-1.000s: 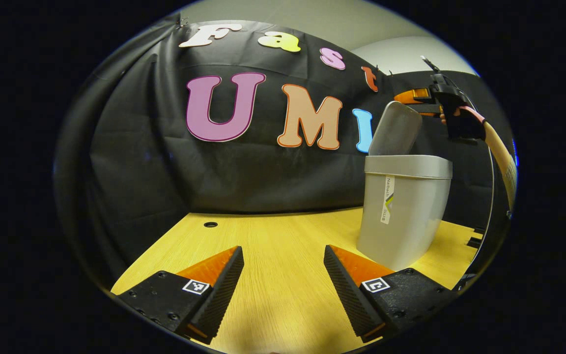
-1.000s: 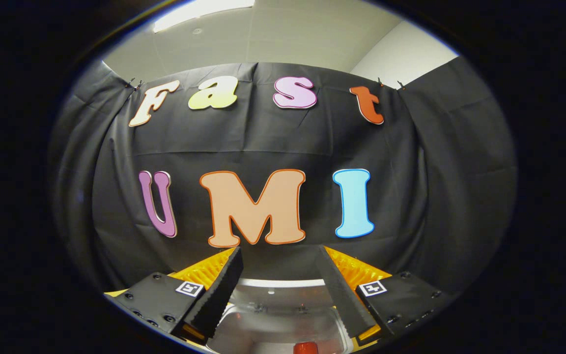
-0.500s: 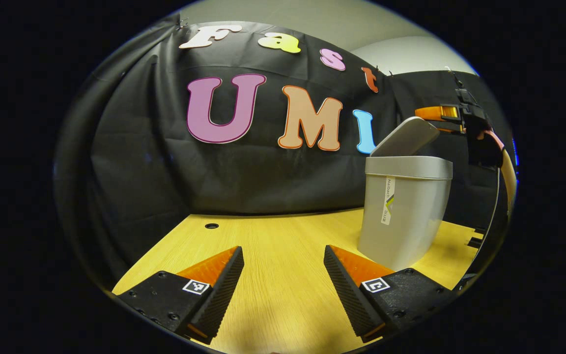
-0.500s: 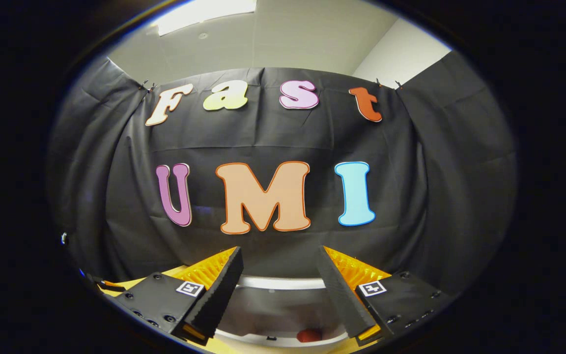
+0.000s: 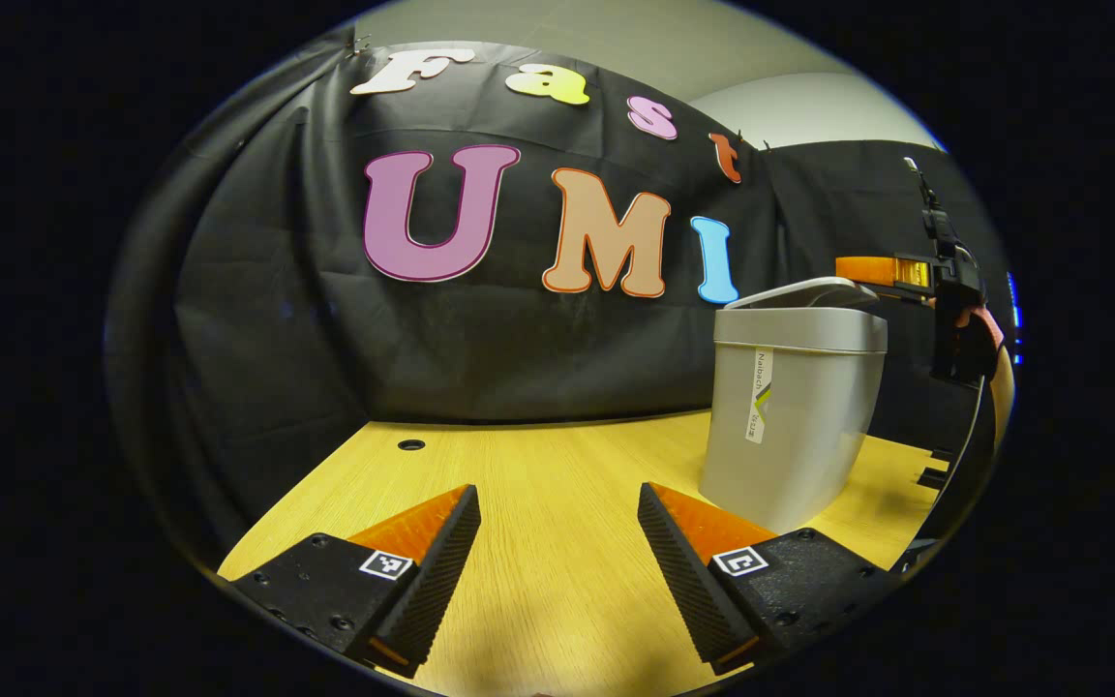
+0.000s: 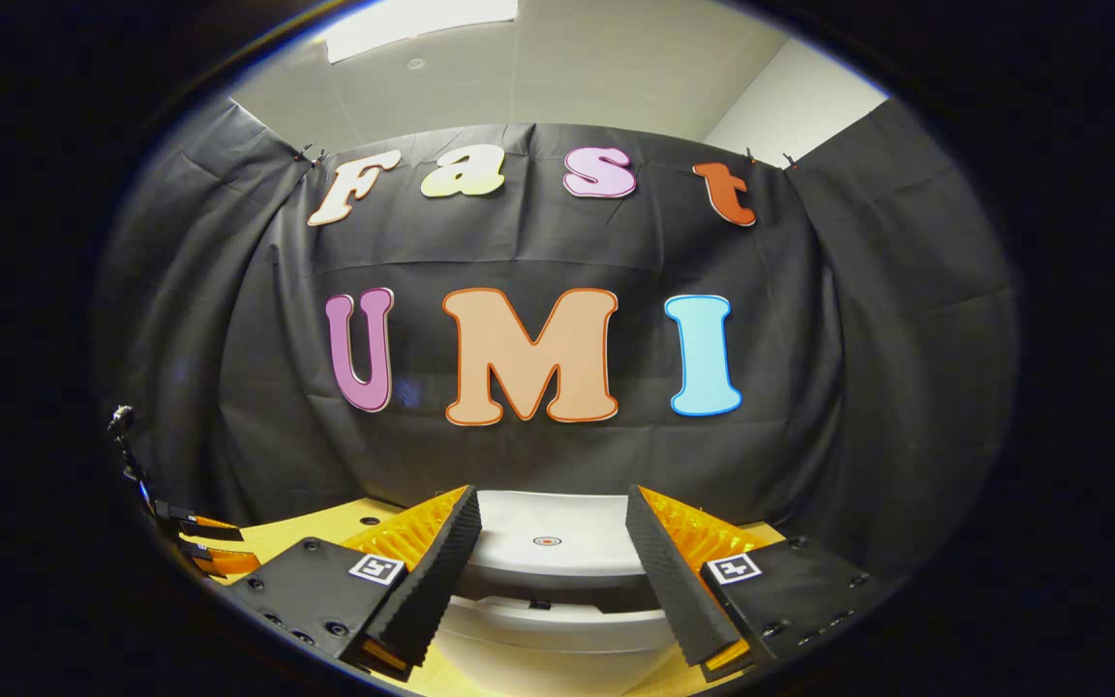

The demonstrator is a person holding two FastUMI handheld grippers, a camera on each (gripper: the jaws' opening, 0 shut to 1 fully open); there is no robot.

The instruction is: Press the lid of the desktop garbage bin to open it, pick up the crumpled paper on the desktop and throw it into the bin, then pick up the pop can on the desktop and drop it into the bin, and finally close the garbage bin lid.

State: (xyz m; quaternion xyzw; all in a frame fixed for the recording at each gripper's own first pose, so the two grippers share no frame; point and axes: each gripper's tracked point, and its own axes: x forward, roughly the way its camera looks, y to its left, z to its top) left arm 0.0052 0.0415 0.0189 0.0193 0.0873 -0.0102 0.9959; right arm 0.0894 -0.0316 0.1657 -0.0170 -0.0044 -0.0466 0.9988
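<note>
Lid [image 5: 809,287]: down almost flat on the bin, against upright a second ago and half lowered half a second ago; a thin gap at its near edge in the right gripper view [image 6: 546,535].
Bin [image 5: 790,407]: grey, tapering toward the base, a label strip down its front; upright on the desk, right of centre in the left gripper view, unmoved since the earlier frames; close below the camera in the right gripper view [image 6: 557,629].
Bin inside: hidden now under the lid; a second ago open, with something red at the bottom.
Lid look: pale, smooth, a small round mark at its centre.
Right gripper [image 6: 550,561]: fingers wide apart, nothing held, just above the lid and straddling it in its own view; seen from the left gripper view [image 5: 916,281] level with the bin's rim at the far right, lower than a second ago.
Hand [image 5: 983,334]: behind that gripper, at the picture's edge.
Left gripper [image 5: 557,571]: fingers wide apart, nothing between them, low over the desk, well left of the bin, unmoved; its tips at the left edge of the right gripper view [image 6: 199,537].
Desk [image 5: 538,484]: light wood, a small round hole [image 5: 411,445] near the back.
Wall [image 5: 277,319]: black cloth behind the desk and bin.
</note>
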